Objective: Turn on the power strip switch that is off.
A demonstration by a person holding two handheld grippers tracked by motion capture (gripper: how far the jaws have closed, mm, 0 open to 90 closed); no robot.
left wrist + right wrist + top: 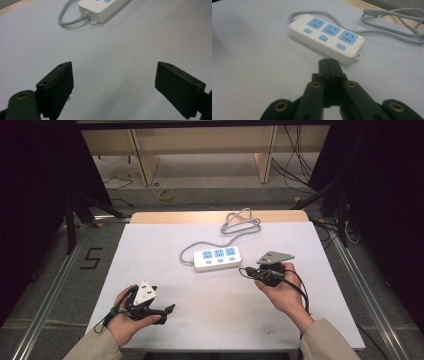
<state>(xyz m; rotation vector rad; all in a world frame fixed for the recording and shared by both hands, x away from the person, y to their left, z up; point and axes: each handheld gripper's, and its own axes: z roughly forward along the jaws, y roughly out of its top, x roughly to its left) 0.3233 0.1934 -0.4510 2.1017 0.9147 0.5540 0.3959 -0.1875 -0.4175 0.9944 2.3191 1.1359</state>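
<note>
A white power strip (218, 258) with three blue sockets lies in the middle of the white table; its grey cable (241, 223) loops toward the far edge. In the right gripper view the power strip (326, 37) sits just ahead of my right gripper (328, 62), whose jaws are pressed together with nothing between them. The high view has my right gripper (246, 271) close to the strip's right end. My left gripper (167, 311) rests near the front left of the table. Its jaws stand wide apart and empty in the left gripper view (113, 77), with the power strip (101, 10) farther off.
The white table (165, 245) has a wooden far edge. Beyond it stand wooden shelf legs (142, 160) and loose cables on the floor. Dark curtains hang at both sides, and metal rails (52, 285) run along the floor beside the table.
</note>
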